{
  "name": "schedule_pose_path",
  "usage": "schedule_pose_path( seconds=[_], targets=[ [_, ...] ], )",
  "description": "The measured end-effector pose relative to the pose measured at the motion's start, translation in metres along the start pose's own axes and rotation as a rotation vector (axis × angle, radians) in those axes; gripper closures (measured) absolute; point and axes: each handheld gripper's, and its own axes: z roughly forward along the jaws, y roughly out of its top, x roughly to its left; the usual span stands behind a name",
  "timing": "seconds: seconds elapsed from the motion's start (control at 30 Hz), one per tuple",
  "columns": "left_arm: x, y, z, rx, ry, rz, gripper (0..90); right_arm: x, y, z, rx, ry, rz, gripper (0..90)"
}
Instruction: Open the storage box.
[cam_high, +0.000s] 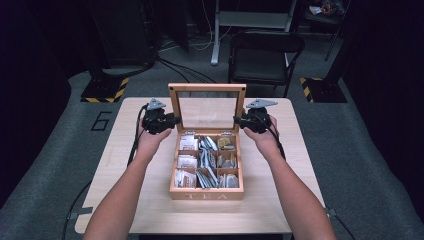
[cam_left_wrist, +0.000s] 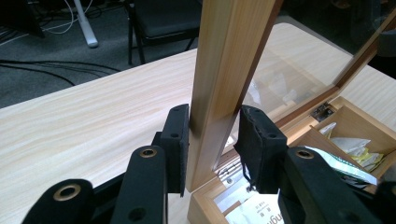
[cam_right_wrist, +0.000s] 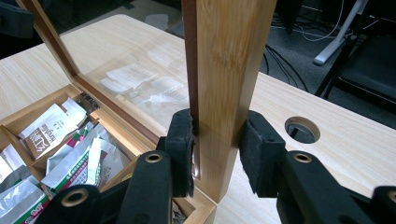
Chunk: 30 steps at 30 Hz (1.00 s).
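Wooden table (cam_high: 125, 150) amid dark room; both jaws clamp upright glass lid (cam_high: 207, 112).

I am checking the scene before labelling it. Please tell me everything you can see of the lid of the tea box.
The lid is a light wooden frame around a clear pane, hinged at the box's rear edge and standing open, about upright. The left gripper closes on its left side rail and the right gripper on its right side rail. Tea packets show through the pane.

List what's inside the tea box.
The tea box has nine compartments holding tea sachets, white paper ones at left, foil ones in the middle. The layers beneath the top sachets are covered.
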Motion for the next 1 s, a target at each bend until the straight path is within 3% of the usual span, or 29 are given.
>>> schedule_pose_path(
  seconds=[0.27,0.4,0.53,1.0],
  targets=[
    [0.002,-0.002,0.004,0.021,0.020,-0.024,67.5,-0.004,0.003,0.004,0.013,-0.006,0.027,65.5],
    [0.006,-0.003,0.005,0.022,0.005,-0.048,69.5,-0.007,0.004,0.007,0.007,0.005,0.049,65.7],
    [0.004,-0.004,0.009,0.024,0.017,-0.045,67.9,-0.009,0.005,0.008,0.017,0.012,0.062,65.7],
    [0.001,-0.005,0.008,0.052,-0.007,-0.038,56.0,-0.012,0.006,0.012,0.016,0.013,0.071,65.4]
  ],
)
